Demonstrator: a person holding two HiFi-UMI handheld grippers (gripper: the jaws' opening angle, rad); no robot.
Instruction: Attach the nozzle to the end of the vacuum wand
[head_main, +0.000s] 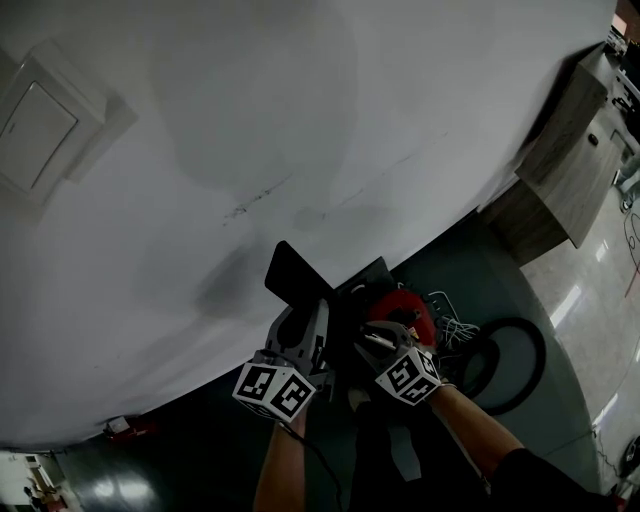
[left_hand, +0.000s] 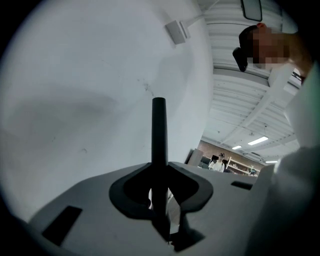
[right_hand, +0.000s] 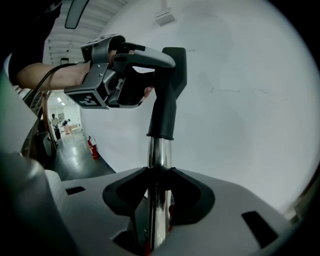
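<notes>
In the right gripper view, a black nozzle (right_hand: 167, 100) sits with its collar over the top end of the chrome vacuum wand (right_hand: 158, 200). My right gripper (right_hand: 157, 220) is shut on the wand. My left gripper (right_hand: 142, 70) clasps the nozzle's upper part from the left. In the left gripper view the nozzle (left_hand: 159, 135) stands edge-on between the jaws of that left gripper (left_hand: 160, 220). In the head view the nozzle (head_main: 292, 276) points up toward the white wall. There the left gripper (head_main: 300, 325) and the right gripper (head_main: 375, 342) are close together, beside the red vacuum body (head_main: 402, 305).
A white wall (head_main: 300, 120) with a square panel (head_main: 38, 125) fills most of the head view. A black hose loop (head_main: 520, 330) and white cables (head_main: 450, 322) lie on the dark floor to the right. A wooden cabinet (head_main: 560, 165) stands at the far right. A red extinguisher (head_main: 130, 428) sits at the wall's foot.
</notes>
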